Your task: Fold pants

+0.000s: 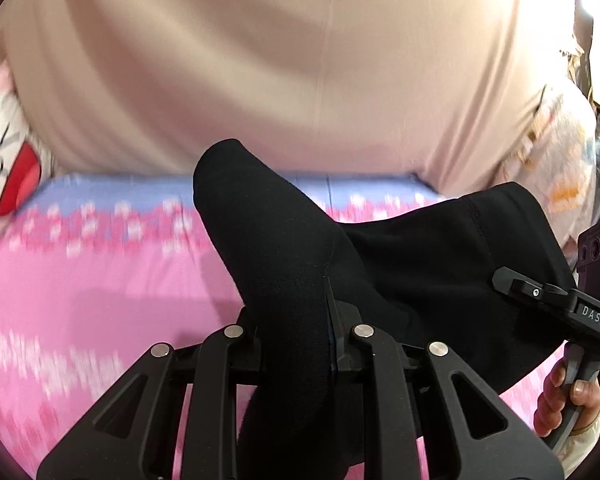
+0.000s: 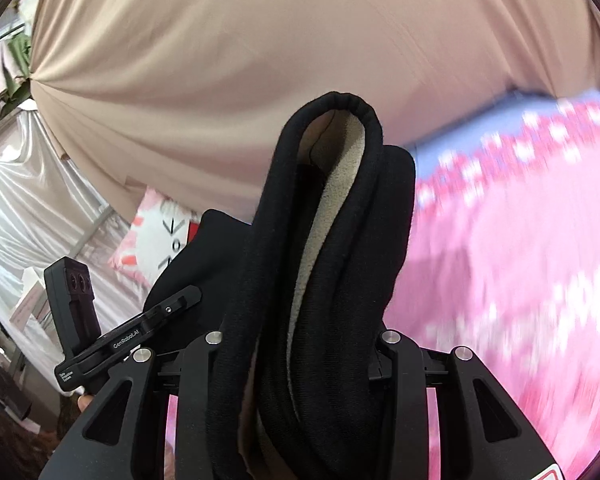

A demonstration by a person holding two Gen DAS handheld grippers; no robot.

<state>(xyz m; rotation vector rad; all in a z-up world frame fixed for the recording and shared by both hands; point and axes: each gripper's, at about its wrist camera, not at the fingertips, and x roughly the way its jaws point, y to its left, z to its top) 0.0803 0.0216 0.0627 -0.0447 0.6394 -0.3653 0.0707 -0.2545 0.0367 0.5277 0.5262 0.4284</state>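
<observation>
Pink floral bedspread [image 1: 80, 280] underneath, blurred, with a blue band along its far edge; beige draped curtain [image 1: 260, 60] filling the background. Black pants [image 1: 284, 248] lifted clear above the bedspread, bunched and strung between both grippers. Left gripper [image 1: 296, 332] clamped tight on a thick black fold that rises as a rounded hump ahead of the fingers and trails off right. Right gripper [image 2: 300, 344] clamped on a bulkier roll of the same pants [image 2: 340, 240], pale fleecy lining showing inside the looped edge. In left wrist view, right gripper's body at the right edge, a hand [image 1: 568, 404] wrapped round its handle. In right wrist view, left gripper's body low at left, just beside the cloth. White cushion [image 2: 160, 232] with red and black markings against the curtain. Shiny white drape [image 2: 28, 200] at far left.
</observation>
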